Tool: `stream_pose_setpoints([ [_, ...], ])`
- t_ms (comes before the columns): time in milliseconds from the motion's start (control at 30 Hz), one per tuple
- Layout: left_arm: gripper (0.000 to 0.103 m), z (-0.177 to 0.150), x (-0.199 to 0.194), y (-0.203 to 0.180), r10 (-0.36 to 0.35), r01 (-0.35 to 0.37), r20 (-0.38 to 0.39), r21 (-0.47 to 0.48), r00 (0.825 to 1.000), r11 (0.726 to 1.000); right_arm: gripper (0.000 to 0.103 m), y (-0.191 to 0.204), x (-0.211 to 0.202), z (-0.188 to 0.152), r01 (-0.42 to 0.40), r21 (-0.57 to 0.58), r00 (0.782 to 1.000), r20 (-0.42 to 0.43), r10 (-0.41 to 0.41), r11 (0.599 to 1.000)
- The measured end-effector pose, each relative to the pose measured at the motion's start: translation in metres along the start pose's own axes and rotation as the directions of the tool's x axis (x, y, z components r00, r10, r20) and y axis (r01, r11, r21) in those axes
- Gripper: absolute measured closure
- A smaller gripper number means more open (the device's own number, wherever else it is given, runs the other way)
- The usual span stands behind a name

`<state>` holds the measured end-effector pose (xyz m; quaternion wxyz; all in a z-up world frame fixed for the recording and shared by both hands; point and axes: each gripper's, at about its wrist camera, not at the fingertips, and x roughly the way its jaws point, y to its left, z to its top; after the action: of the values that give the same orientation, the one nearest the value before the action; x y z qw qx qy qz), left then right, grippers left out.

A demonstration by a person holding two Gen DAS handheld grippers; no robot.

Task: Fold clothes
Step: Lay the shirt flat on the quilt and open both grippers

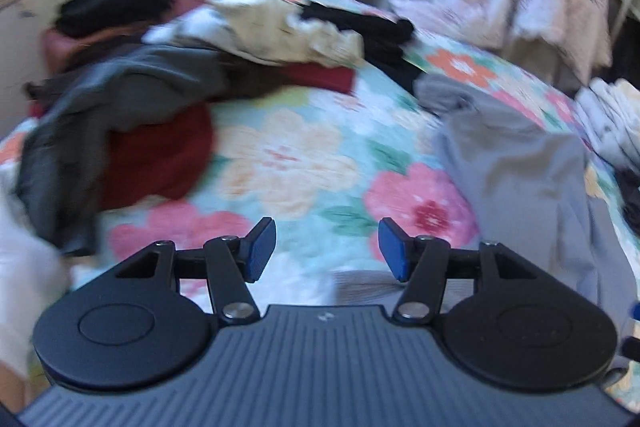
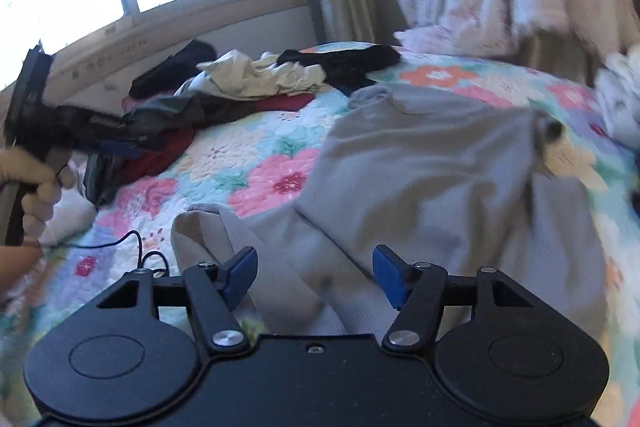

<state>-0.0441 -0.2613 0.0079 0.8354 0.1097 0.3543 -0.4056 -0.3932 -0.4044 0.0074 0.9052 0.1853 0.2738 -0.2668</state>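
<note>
Progress: early, judged | grey garment (image 2: 420, 163) lay rumpled and unfolded on floral quilt (image 2: 256, 163), right of centre | unsorted heap (image 1: 160, 75) waited at the far left, pieces uncountable in blur | grippers: two; left gripper (image 1: 327, 251) and right gripper (image 2: 314, 275) both stood wide, holding nothing.

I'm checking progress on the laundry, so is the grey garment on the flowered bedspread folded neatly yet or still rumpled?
Still rumpled. The grey garment lies loosely bunched with uneven creases on the flowered bedspread, with no flat, squared fold.
</note>
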Motion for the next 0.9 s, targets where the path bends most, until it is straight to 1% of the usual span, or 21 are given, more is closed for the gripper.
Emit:
stream_pose_setpoints([
  [67, 0.041, -0.002, -0.011, 0.016, 0.081, -0.082, 0.058, 0.019, 0.995, 0.996, 0.035, -0.006, -0.016, -0.010, 0.036, -0.012, 0.999, -0.008, -0.036, 0.999],
  [100, 0.041, -0.004, -0.016, 0.026, 0.126, -0.129, 0.107, 0.026, 0.986, 0.991, 0.035, -0.009, -0.022, -0.014, 0.049, -0.023, 0.999, -0.020, -0.050, 0.999],
  [133, 0.041, -0.007, -0.020, 0.036, 0.155, -0.160, 0.136, 0.029, 0.978, 0.987, 0.035, -0.010, -0.028, -0.017, 0.062, -0.047, 0.998, -0.024, -0.063, 0.997],
  [200, 0.041, -0.013, -0.028, 0.056, 0.198, -0.207, 0.174, 0.037, 0.965, 0.978, 0.035, -0.012, -0.038, -0.022, 0.085, -0.106, 0.996, -0.025, -0.088, 0.991],
  [333, 0.041, -0.018, -0.041, 0.087, 0.235, -0.247, 0.203, 0.032, 0.950, 0.969, 0.034, -0.021, -0.052, -0.030, 0.065, -0.177, 0.997, -0.028, -0.071, 0.982],
  [400, 0.041, -0.015, -0.047, 0.091, 0.242, -0.255, 0.213, 0.038, 0.947, 0.966, 0.034, -0.025, -0.055, -0.039, 0.070, -0.188, 0.996, -0.035, -0.078, 0.980],
  [467, 0.039, -0.010, -0.050, 0.091, 0.229, -0.239, 0.215, 0.019, 0.949, 0.971, 0.034, -0.029, -0.058, -0.046, 0.068, -0.176, 0.996, -0.053, -0.078, 0.982],
  [533, 0.039, -0.005, -0.052, 0.088, 0.208, -0.209, 0.209, -0.018, 0.956, 0.978, 0.034, -0.032, -0.063, -0.054, 0.040, -0.151, 0.996, -0.073, -0.051, 0.988],
  [567, 0.039, -0.003, -0.053, 0.084, 0.218, -0.220, 0.212, -0.018, 0.953, 0.975, 0.034, -0.034, -0.066, -0.057, 0.024, -0.138, 0.996, -0.086, -0.036, 0.990],
  [600, 0.039, 0.000, -0.055, 0.080, 0.239, -0.243, 0.219, -0.008, 0.946, 0.970, 0.034, -0.036, -0.070, -0.060, 0.009, -0.122, 0.995, -0.102, -0.021, 0.992],
  [633, 0.039, 0.003, -0.057, 0.076, 0.292, -0.302, 0.230, 0.010, 0.928, 0.953, 0.034, -0.038, -0.075, -0.063, -0.006, -0.106, 0.993, -0.117, -0.007, 0.994],
  [667, 0.038, 0.006, -0.059, 0.071, 0.358, -0.377, 0.246, 0.031, 0.901, 0.926, 0.034, -0.040, -0.079, -0.066, -0.019, -0.093, 0.991, -0.133, 0.006, 0.995],
  [700, 0.037, 0.010, -0.062, 0.069, 0.406, -0.427, 0.251, 0.036, 0.879, 0.903, 0.034, -0.042, -0.086, -0.068, -0.027, -0.089, 0.989, -0.145, 0.014, 0.996],
  [733, 0.036, 0.018, -0.064, 0.072, 0.383, -0.396, 0.218, 0.016, 0.897, 0.918, 0.033, -0.044, -0.093, -0.069, -0.031, -0.092, 0.988, -0.151, 0.016, 0.995],
  [767, 0.036, 0.027, -0.066, 0.079, 0.328, -0.331, 0.170, -0.015, 0.929, 0.944, 0.033, -0.047, -0.098, -0.070, -0.027, -0.093, 0.988, -0.154, 0.013, 0.995],
  [800, 0.036, 0.036, -0.065, 0.085, 0.232, -0.229, 0.111, -0.035, 0.966, 0.973, 0.032, -0.050, -0.102, -0.070, -0.019, -0.089, 0.988, -0.157, 0.005, 0.996],
  [833, 0.036, 0.044, -0.063, 0.092, 0.111, -0.109, 0.049, -0.056, 0.993, 0.993, 0.032, -0.054, -0.102, -0.070, -0.017, -0.082, 0.987, -0.161, 0.003, 0.997],
  [867, 0.036, 0.051, -0.058, 0.094, 0.034, -0.035, -0.014, -0.068, 0.999, 0.997, 0.032, -0.057, -0.099, -0.070, -0.020, -0.071, 0.986, -0.167, 0.008, 0.997],
  [900, 0.036, 0.054, -0.054, 0.088, 0.002, -0.003, -0.048, -0.032, 0.999, 0.999, 0.032, -0.060, -0.096, -0.069, -0.024, -0.060, 0.985, -0.172, 0.013, 0.998],
])
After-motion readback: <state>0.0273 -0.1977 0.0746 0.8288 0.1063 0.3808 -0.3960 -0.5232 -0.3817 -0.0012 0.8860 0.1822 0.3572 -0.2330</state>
